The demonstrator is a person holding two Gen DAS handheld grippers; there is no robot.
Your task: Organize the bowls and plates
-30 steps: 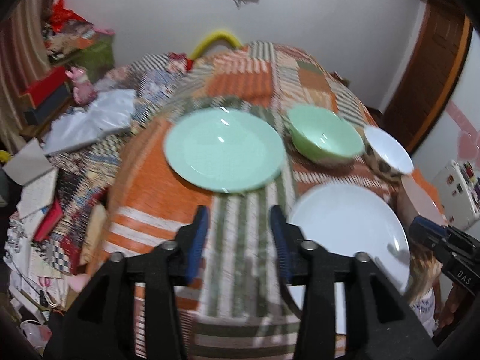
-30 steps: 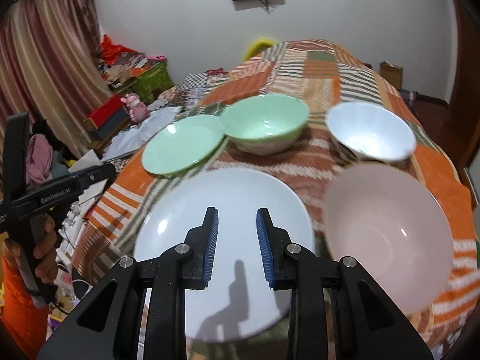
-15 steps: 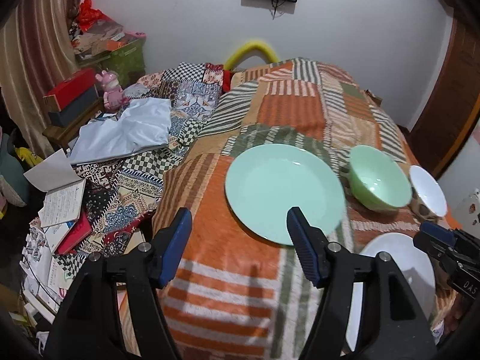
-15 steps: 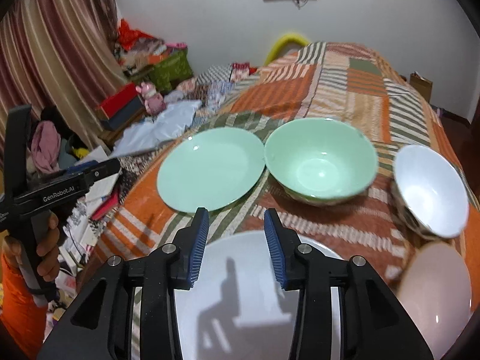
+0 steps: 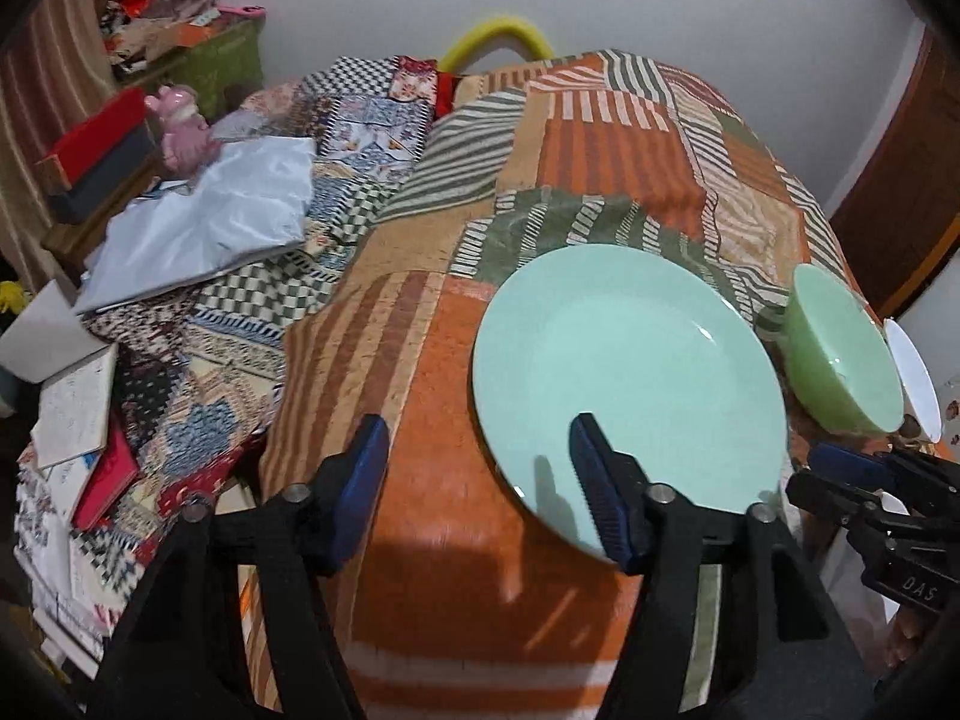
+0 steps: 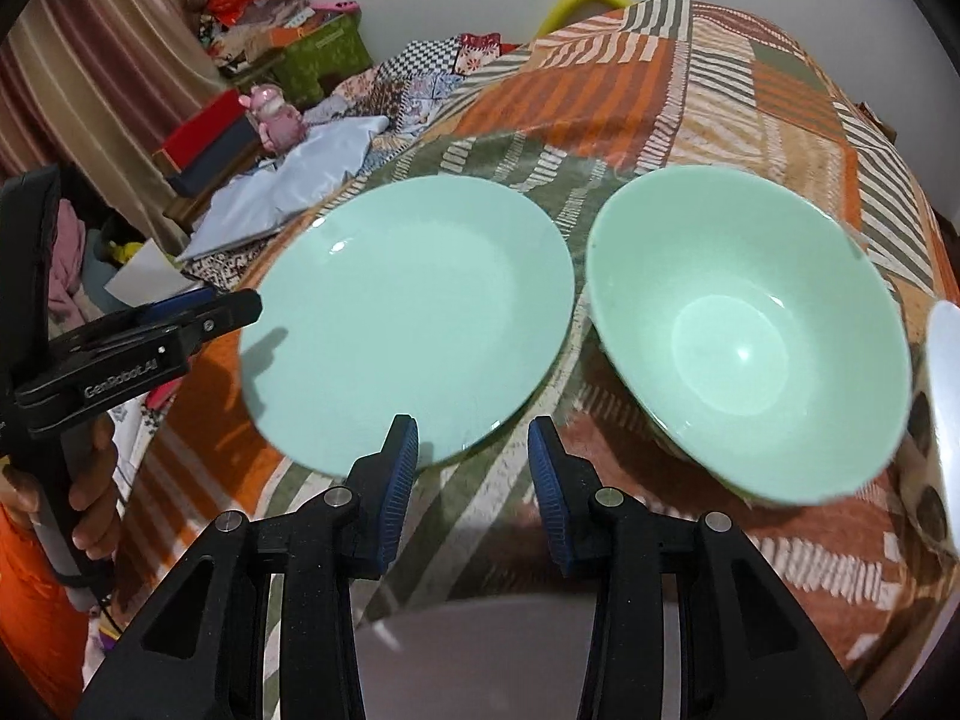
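A mint green plate (image 5: pixel 630 390) (image 6: pixel 408 318) lies on the patchwork cloth. Right of it stand a green bowl (image 5: pixel 840 360) (image 6: pixel 750 336) and a white bowl (image 5: pixel 915 378) (image 6: pixel 945 420). A white plate (image 6: pixel 510 648) shows at the bottom edge of the right wrist view. My left gripper (image 5: pixel 477 438) hovers over the green plate's near left rim; its jaws are closing and the pads touch nothing. My right gripper (image 6: pixel 473 438) is open above the plate's near right rim. Each gripper also shows in the other's view: the right gripper (image 5: pixel 840 468) and the left gripper (image 6: pixel 228 309).
The patchwork cloth (image 5: pixel 600 138) drops off at the left to a cluttered floor with books (image 5: pixel 72 414), a grey plastic bag (image 5: pixel 204 222), a pink toy (image 5: pixel 183 132) and a red box (image 5: pixel 96 132). A yellow hoop (image 5: pixel 498 36) sits at the back wall. A person's hand (image 6: pixel 90 480) holds the left gripper.
Both grippers have moved left and closer to the green plate; the white plate and pink bowl slid out of view. The left jaws spread wider, the right jaws opened somewhat.
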